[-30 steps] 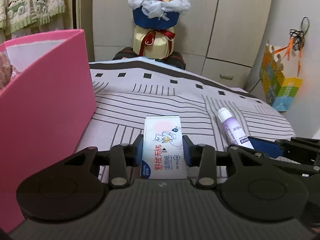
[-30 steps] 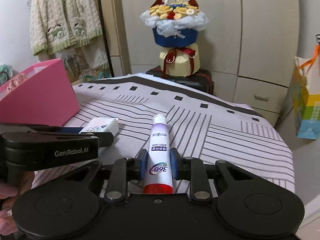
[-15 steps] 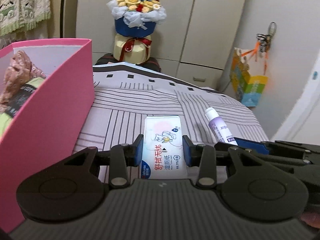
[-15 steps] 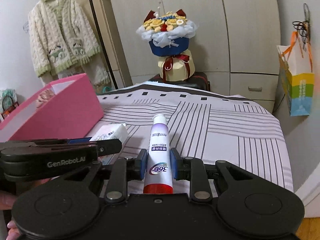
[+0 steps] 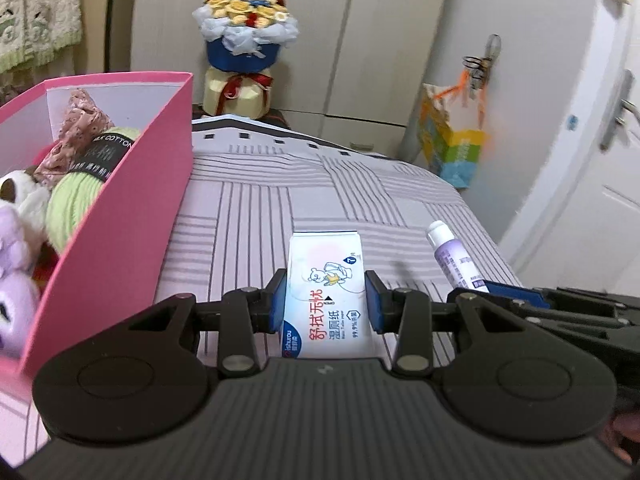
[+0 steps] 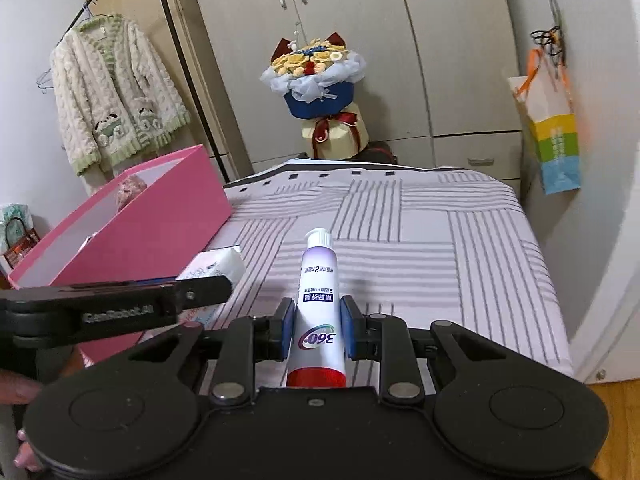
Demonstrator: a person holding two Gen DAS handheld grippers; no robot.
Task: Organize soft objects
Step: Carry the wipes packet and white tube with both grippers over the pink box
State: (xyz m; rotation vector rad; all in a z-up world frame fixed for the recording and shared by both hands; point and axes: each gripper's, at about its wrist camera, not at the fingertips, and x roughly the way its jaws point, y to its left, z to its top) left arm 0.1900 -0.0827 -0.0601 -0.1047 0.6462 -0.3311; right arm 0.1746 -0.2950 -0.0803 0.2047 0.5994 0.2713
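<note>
A: Pink box (image 5: 132, 216) is sitting on the striped bed (image 5: 320, 192); left tool (image 5: 325, 300) is clamping the wet-wipes pack (image 5: 326, 280) mid-body, carried above it.

B: Squashy, light. Right tool (image 6: 318, 326) is pinching the toothpaste tube (image 6: 318, 300) low, where it's slippery.

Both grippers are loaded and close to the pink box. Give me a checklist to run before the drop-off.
1. Left gripper clamps the wipes pack: ok.
2. Right gripper clamps the tube: ok.
3. Pink box open on top: ok.
4. Free room in the box: cannot tell; yarn and plush toys fill the part in view.
5. Grippers apart from each other: ok, side by side.
6. Items over the box: not ok, both are over the striped cloth.
</note>
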